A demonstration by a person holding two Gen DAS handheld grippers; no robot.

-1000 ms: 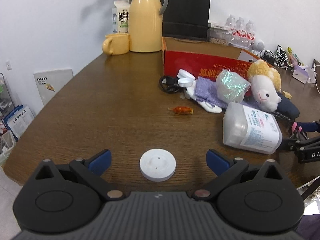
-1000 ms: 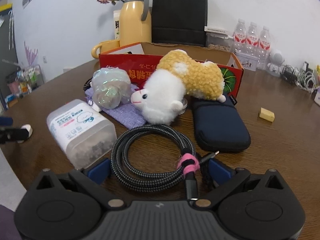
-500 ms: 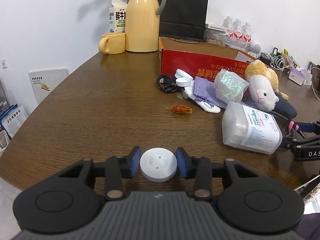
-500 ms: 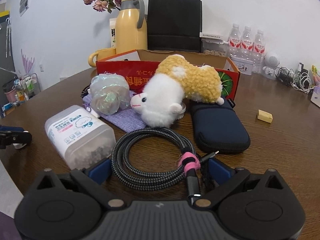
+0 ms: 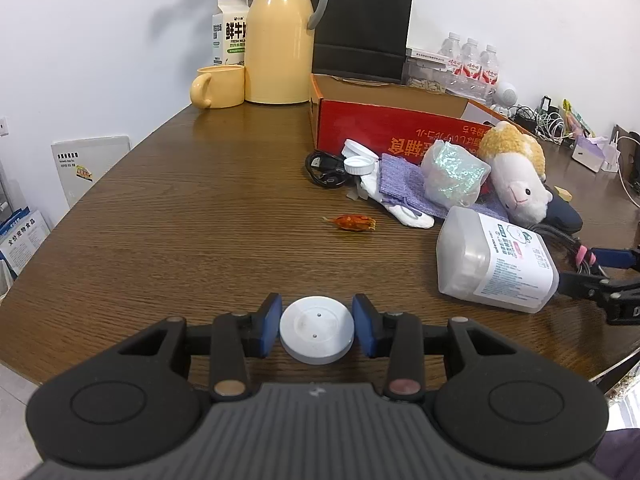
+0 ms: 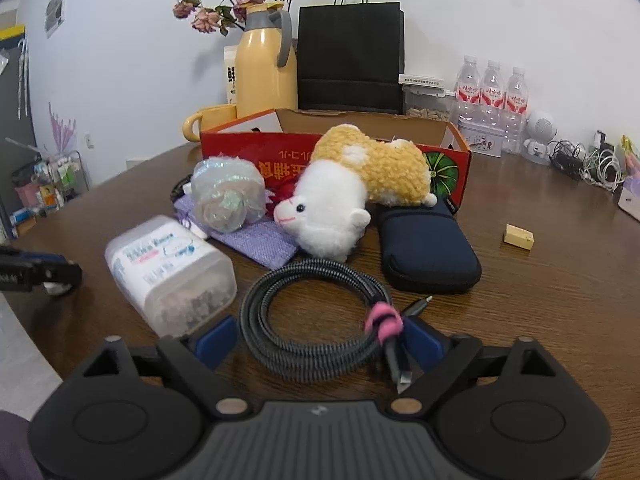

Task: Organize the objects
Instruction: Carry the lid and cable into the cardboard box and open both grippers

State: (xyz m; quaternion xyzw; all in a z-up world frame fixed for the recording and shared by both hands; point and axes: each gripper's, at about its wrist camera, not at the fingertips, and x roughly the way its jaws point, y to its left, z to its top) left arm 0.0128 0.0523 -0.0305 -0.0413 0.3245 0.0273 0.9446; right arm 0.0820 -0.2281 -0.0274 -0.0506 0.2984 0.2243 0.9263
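Observation:
My left gripper [image 5: 317, 330] is shut on a white round disc [image 5: 317, 329] and holds it just above the brown table's near edge. My right gripper [image 6: 320, 338] is open, its blue pads on either side of a coiled black braided cable [image 6: 316, 320] with a pink tie. An open red cardboard box [image 5: 394, 122] stands behind a pile: a plush sheep [image 6: 352, 196], a purple pouch [image 6: 256, 240], an iridescent wrapped ball [image 6: 228, 196], a navy case [image 6: 428, 252] and a clear plastic jar [image 6: 172, 272] on its side.
A wrapped orange candy [image 5: 354, 222] lies mid-table. White caps [image 5: 358, 160] and a black cord [image 5: 326, 168] lie left of the pile. A yellow jug [image 5: 280, 36], mug [image 5: 218, 86], milk carton, black bag [image 5: 362, 24] and water bottles line the back. A yellow eraser [image 6: 519, 236] lies right.
My left gripper closed on the white disc and lifted it slightly off the table. My right gripper rose and tilted a little but stays open around the cable.

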